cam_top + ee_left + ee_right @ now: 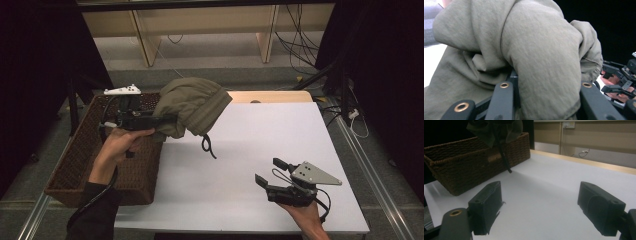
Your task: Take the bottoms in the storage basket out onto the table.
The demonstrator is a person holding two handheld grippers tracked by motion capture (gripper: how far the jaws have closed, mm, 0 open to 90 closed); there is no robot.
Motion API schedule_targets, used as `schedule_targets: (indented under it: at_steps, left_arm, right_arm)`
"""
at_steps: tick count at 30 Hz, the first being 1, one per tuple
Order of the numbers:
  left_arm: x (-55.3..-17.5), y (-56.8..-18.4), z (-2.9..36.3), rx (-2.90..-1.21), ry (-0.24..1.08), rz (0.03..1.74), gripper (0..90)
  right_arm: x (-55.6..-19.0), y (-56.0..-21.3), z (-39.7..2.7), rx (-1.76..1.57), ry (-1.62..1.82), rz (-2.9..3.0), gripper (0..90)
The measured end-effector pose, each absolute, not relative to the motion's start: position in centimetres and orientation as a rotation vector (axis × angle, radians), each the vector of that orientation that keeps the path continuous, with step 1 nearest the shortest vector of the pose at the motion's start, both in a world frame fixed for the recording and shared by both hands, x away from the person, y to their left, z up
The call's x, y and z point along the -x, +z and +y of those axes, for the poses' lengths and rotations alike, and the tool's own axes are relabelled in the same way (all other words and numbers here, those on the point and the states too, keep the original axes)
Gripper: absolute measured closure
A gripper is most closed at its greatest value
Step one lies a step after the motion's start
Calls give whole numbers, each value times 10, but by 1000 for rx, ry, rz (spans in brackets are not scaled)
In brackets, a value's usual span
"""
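An olive-green garment (192,107) with a ribbed hem and a dangling black drawstring (209,146) hangs bunched in the air over the right edge of the wicker basket (80,155). My left gripper (167,120) is shut on it from the left. In the left gripper view the cloth (536,50) is wedged between the jaws of the left gripper (546,100). My right gripper (267,171) rests low at the table's front right, open and holding nothing. In the right gripper view the right gripper (542,205) faces bare white tabletop, with the garment (494,130) and basket (461,162) beyond.
The white table (280,130) stretches from the basket to the right edge. The brown wicker basket stands at its left side, partly off the table's edge. Wooden furniture legs and cables lie on the floor behind. Dark curtains close both sides.
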State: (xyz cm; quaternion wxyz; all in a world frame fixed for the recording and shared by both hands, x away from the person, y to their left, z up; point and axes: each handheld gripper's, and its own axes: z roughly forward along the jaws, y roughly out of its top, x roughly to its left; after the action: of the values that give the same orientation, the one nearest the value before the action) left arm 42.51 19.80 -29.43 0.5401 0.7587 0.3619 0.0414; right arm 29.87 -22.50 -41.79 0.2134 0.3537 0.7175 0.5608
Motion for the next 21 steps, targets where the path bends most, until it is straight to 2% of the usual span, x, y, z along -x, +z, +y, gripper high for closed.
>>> schedule_targets:
  at_steps: [21]
  left_arm:
    - [-429, -316, 152, -1860, 27, 829, 641]
  right_arm:
    - [-299, -418, -226, -978, 1559, 1986, 207]
